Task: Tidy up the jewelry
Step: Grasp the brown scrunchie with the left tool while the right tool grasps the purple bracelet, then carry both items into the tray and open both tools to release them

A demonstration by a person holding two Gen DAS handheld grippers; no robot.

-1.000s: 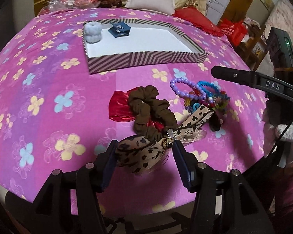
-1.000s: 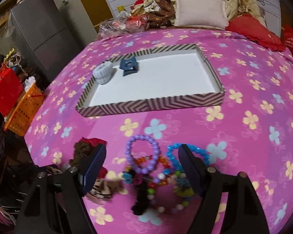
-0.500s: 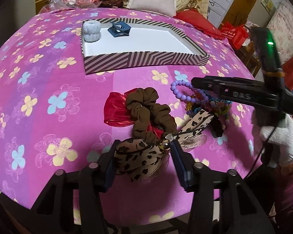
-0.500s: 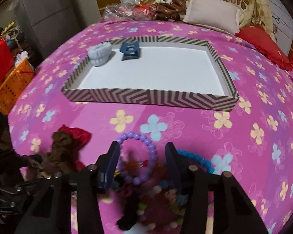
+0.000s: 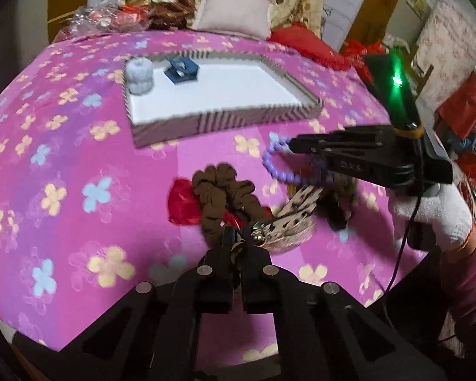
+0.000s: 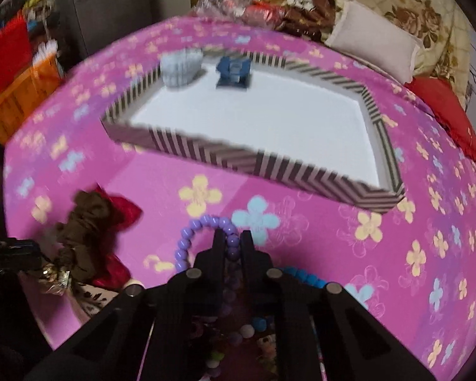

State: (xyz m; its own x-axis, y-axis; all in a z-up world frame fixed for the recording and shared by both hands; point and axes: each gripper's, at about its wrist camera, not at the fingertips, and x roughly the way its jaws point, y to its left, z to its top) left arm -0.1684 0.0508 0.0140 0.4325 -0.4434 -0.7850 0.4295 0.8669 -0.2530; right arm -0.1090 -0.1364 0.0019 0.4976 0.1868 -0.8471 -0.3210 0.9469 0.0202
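Note:
My left gripper [image 5: 239, 238] is shut on the leopard-print hair bow [image 5: 296, 204], gripping it by its metal bead. A brown scrunchie [image 5: 225, 190] and a red bow [image 5: 182, 201] lie just beyond. My right gripper [image 6: 231, 241] is shut on the purple bead bracelet [image 6: 187, 241]; it also shows in the left wrist view [image 5: 304, 146], with the bracelet [image 5: 274, 166] hanging from it. The striped tray [image 6: 269, 165] with a white floor holds a pale blue scrunchie [image 6: 181, 66] and a blue claw clip [image 6: 233, 70] at its far left.
Blue and mixed bead bracelets [image 6: 304, 276] lie under my right gripper. The bed has a pink flowered cover [image 5: 63, 158]. Pillows [image 5: 234, 9] and bags lie at its far end. An orange basket [image 6: 12, 95] stands left of the bed.
Both grippers have closed: the left on the leopard bow, the right on the purple bracelet. The right gripper has moved forward and left over the bead pile.

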